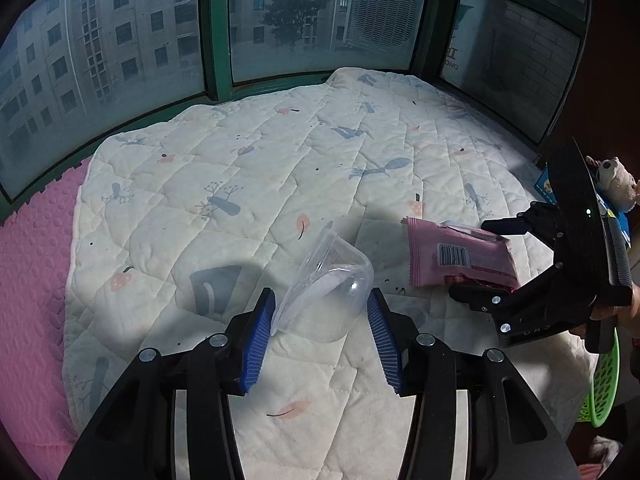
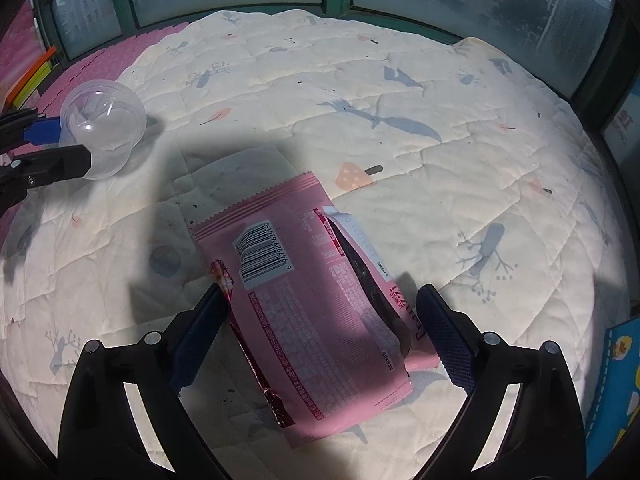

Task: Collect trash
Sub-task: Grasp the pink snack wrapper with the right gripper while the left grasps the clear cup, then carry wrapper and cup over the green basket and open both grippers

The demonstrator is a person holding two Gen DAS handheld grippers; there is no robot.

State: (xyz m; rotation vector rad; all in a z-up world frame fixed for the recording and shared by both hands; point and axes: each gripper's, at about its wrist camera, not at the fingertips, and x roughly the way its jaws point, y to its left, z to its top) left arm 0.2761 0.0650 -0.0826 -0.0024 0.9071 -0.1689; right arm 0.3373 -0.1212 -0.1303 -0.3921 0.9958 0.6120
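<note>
A clear plastic cup [image 1: 326, 280] lies on its side on the white quilt [image 1: 240, 168]. My left gripper [image 1: 322, 316] is open, its blue pads on either side of the cup. The cup also shows in the right wrist view [image 2: 102, 132] at far left. A pink snack wrapper [image 2: 316, 296] with a barcode lies flat on the quilt. My right gripper [image 2: 320, 328] is open, its fingers on either side of the wrapper's near end. In the left wrist view the wrapper [image 1: 460, 256] lies between the right gripper's [image 1: 476, 260] fingers.
Green-framed windows [image 1: 216, 40] border the quilt at the back. A pink foam mat [image 1: 32, 260] lies to the left. A green mesh basket [image 1: 604, 384] sits at lower right, with a small plush toy [image 1: 614, 178] and a blue card [image 2: 616, 380] at the right edge.
</note>
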